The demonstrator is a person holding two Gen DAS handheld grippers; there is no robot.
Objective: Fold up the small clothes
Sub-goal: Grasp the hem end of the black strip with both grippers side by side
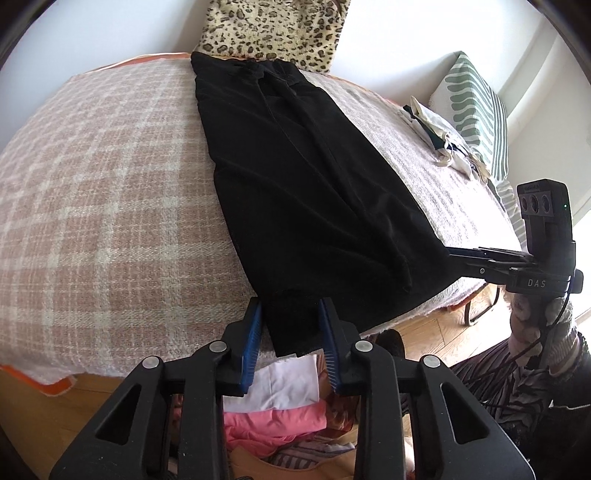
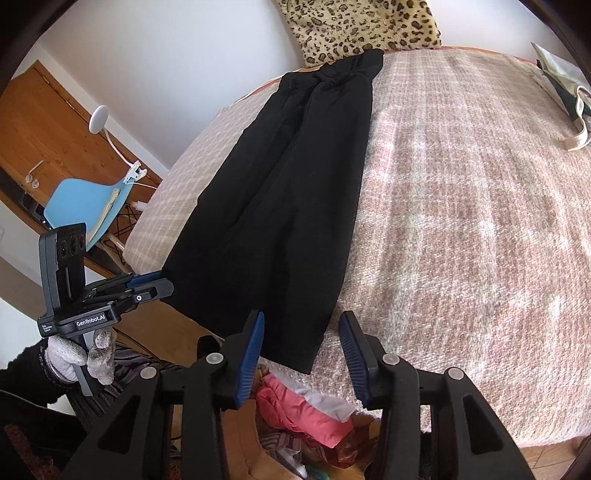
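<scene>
Left wrist view. At the left gripper [image 1: 290,302], jaws closed on the near hem of the black garment [image 1: 295,166], with cloth bunched between both blue pads and hanging just over the bed edge. Ahead of the jaws, stretched lengthwise across the plaid blanket [image 1: 92,184], far end touching a leopard pillow [image 1: 273,29]. Right of the jaws, at the garment's other near corner, the right gripper [image 1: 452,254], seen side-on. Left of the jaws, wide bare blanket. Far right, well apart from the cloth, a tote bag [image 1: 443,144] and a striped cushion [image 1: 472,99]. Below the jaws, beside the bed, a pile of clothes [image 1: 280,410].

Right wrist view. Right jaws open: near right corner of the garment between the pads, against the left pad, clear of the right one. Left of the jaws, left gripper clamped on the far corner, held by a gloved hand [image 2: 79,356]. Right of the jaws and ahead, broad open blanket. Beyond the bed's left edge, a blue chair [image 2: 81,199].
</scene>
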